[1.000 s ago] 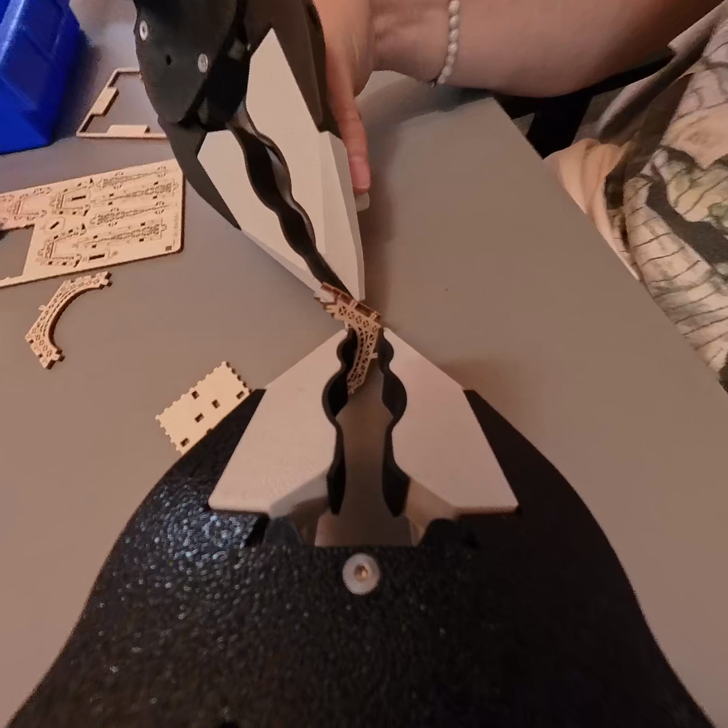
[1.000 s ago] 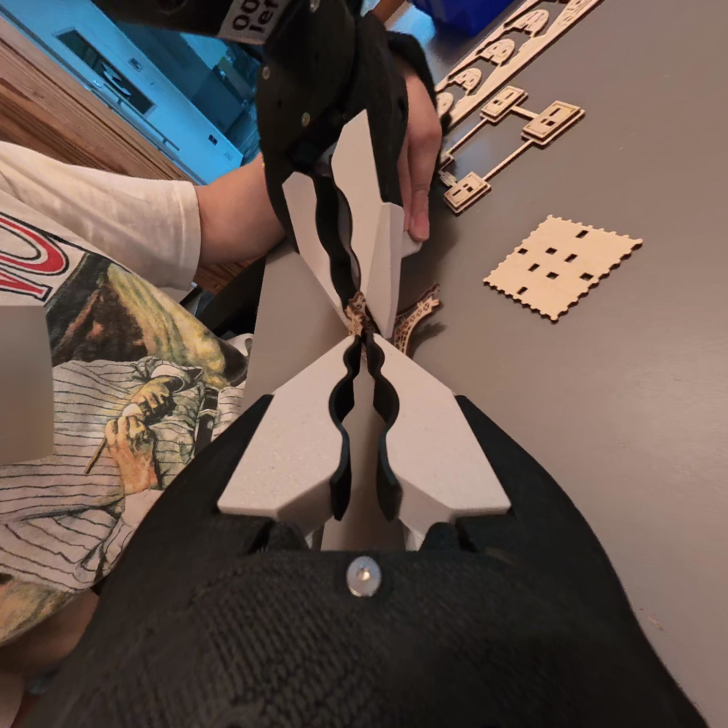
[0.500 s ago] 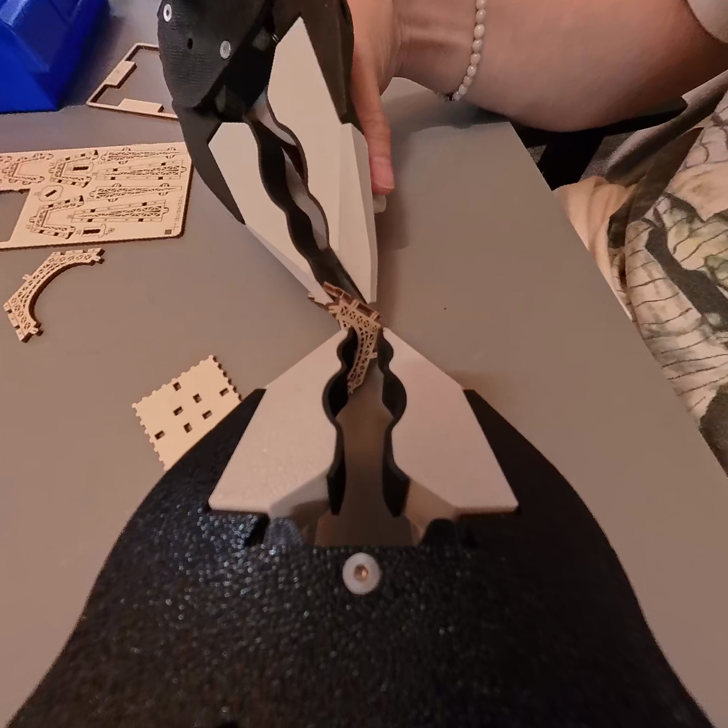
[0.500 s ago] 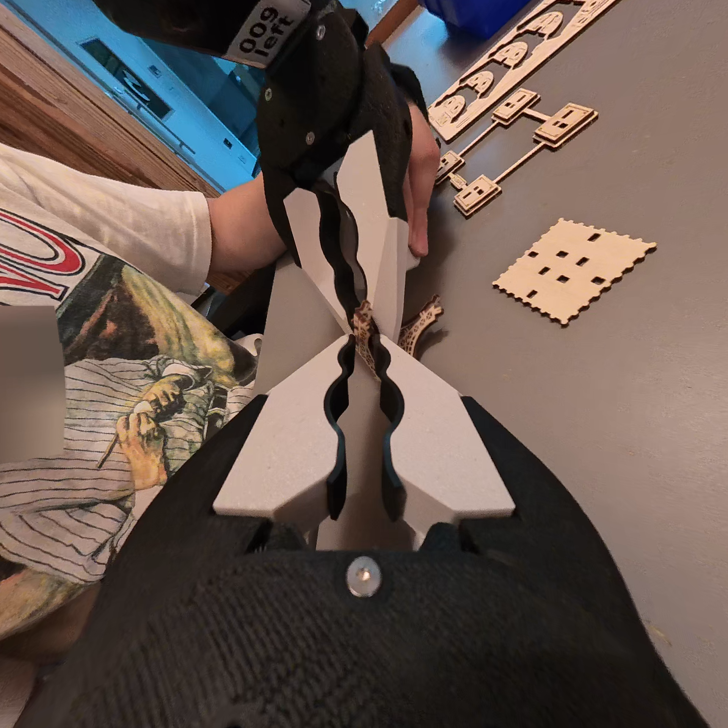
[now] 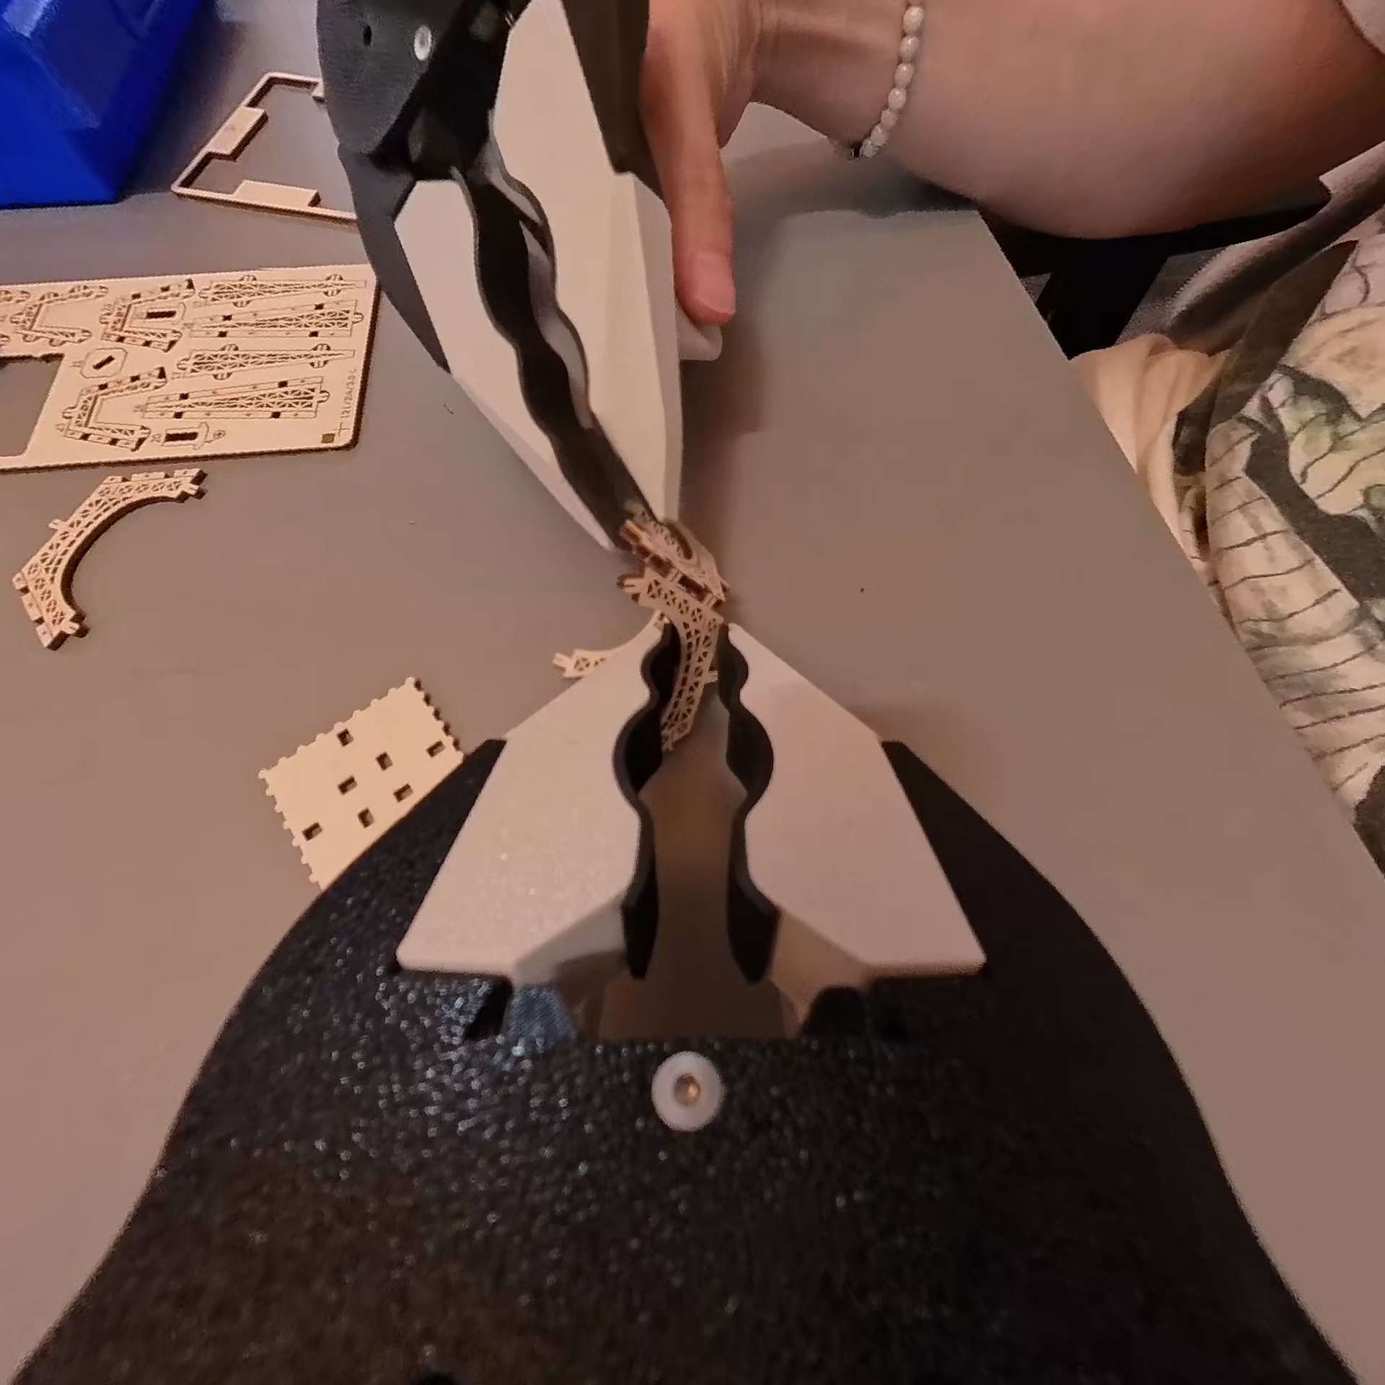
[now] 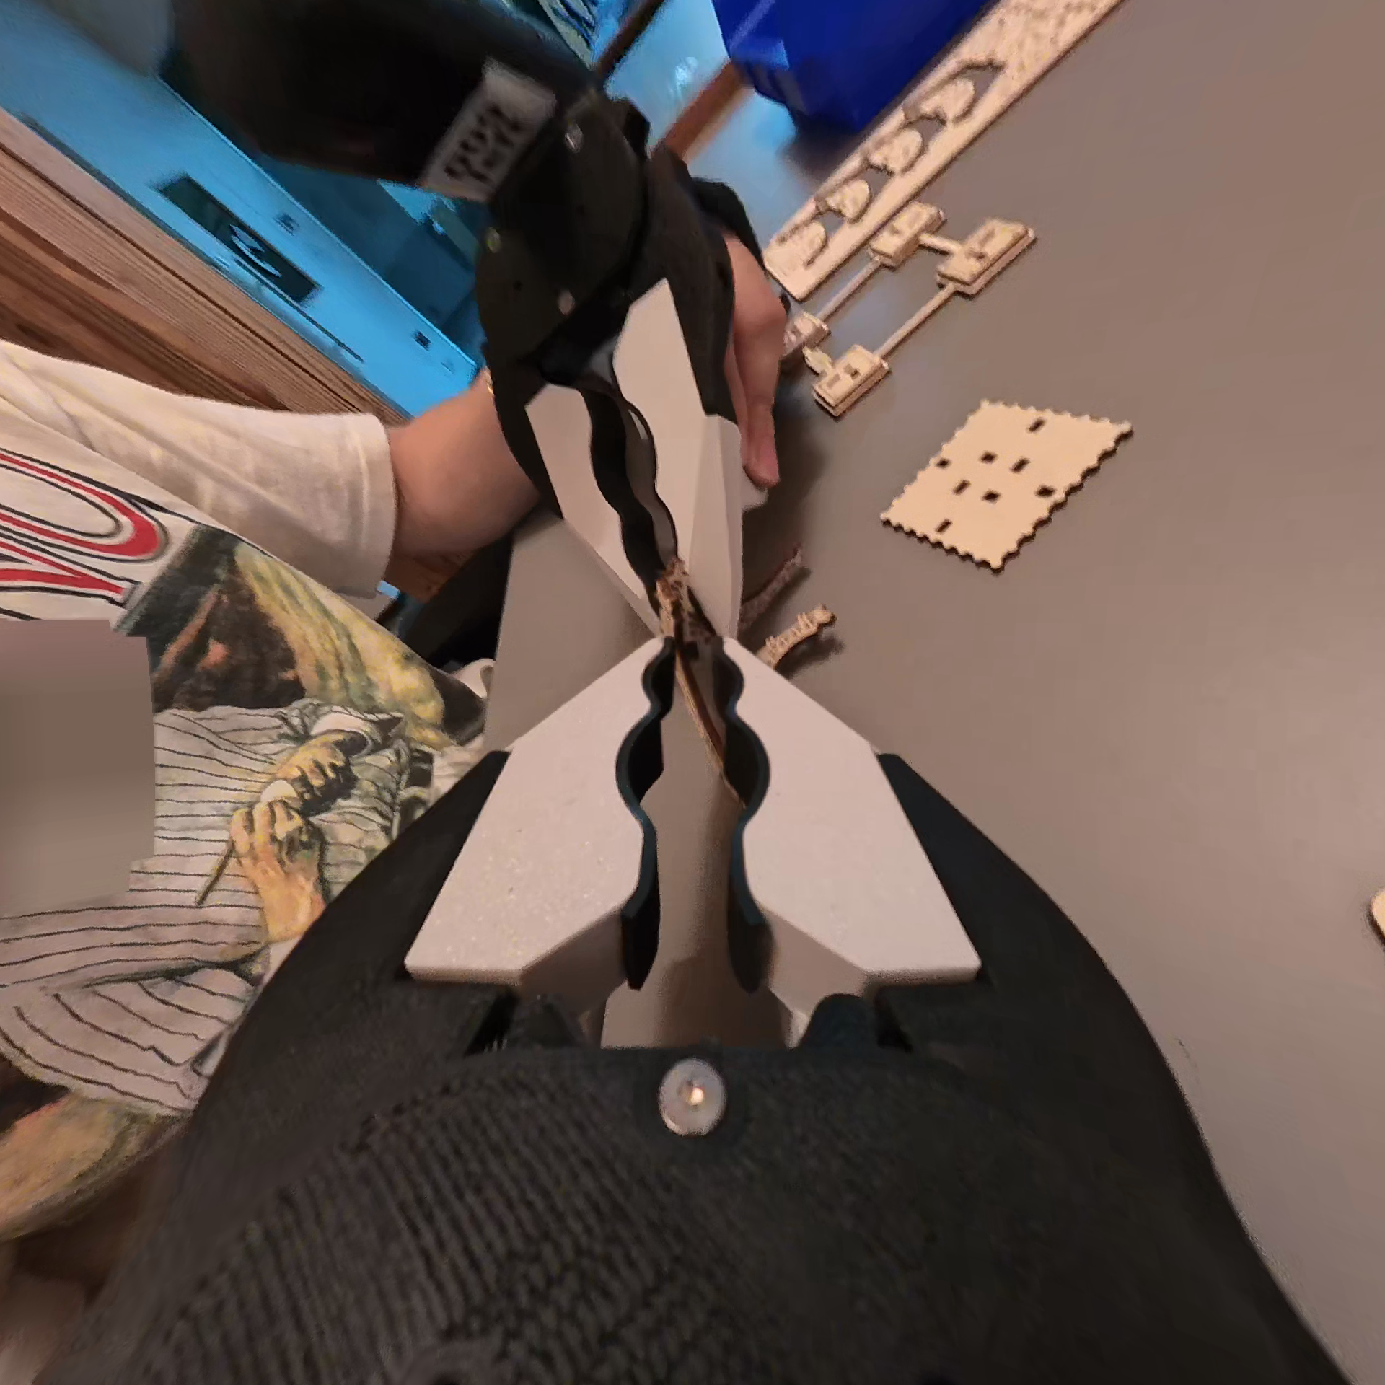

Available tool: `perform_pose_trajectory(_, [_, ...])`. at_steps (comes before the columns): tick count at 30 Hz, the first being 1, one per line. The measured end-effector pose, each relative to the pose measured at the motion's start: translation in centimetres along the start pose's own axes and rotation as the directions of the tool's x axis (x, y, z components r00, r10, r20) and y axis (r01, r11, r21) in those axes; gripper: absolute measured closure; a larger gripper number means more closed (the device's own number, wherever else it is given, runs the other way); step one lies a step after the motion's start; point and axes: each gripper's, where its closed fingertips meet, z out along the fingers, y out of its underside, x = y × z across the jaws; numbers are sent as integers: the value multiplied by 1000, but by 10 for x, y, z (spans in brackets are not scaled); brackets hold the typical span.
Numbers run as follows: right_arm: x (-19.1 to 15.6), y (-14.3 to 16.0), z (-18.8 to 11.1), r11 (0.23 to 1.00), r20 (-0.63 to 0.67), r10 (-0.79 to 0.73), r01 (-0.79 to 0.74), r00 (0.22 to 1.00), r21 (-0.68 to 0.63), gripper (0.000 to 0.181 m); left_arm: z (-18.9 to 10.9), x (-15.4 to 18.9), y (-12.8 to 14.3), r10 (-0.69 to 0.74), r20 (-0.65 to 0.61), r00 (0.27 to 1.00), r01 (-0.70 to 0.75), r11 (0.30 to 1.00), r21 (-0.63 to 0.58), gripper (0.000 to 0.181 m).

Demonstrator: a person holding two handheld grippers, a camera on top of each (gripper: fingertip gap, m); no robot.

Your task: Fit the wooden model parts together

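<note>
Left hand-held gripper (image 5: 693,652): pinched tight on a lattice arch piece (image 5: 689,674), held above the counter (image 5: 899,599).
Right hand-held gripper (image 5: 637,524): clamped on a second lattice piece (image 5: 667,551), meeting the first tip to tip.
Handling: thin, light laser-cut wood, stiff but snappable; grip near the tabbed ends, press gently.
Change: another arch piece (image 5: 588,659) now shows on the counter; the slotted square plate (image 5: 360,779) sits closer.

A: What's the left tool (image 5: 693,637) showing?
B: Pale grey fingers (image 5: 539,817), wavy black pads, a pebbled black body with one silver screw (image 5: 687,1099).
A: And the person?
B: Wearing a bead bracelet (image 5: 895,82) and white sleeve (image 6: 225,480).
</note>
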Motion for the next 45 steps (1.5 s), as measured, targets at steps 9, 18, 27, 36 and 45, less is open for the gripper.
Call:
perform_pose_trajectory(9, [-1,15,10,989,-32,-92,87,995,-122,178,2,-1,-2,-12,-18,1000,12,1000,-1,173])
perform_pose_trajectory(18, [0,16,14,982,-26,-114,109,993,-154,180,-1,-2,4,-21,-49,999,15,993,-115,174])
perform_pose_trajectory(27, [1,16,15,977,-36,-139,132,990,-165,180,-4,0,9,-82,-145,986,39,960,-277,173])
perform_pose_trajectory(36, [-1,16,16,972,-15,-161,155,987,-177,180,-3,2,7,-59,-278,959,1,979,-205,174])
perform_pose_trajectory(45, [-3,17,16,963,19,-185,185,983,-195,180,-4,4,7,-26,-400,916,-65,975,-213,174])
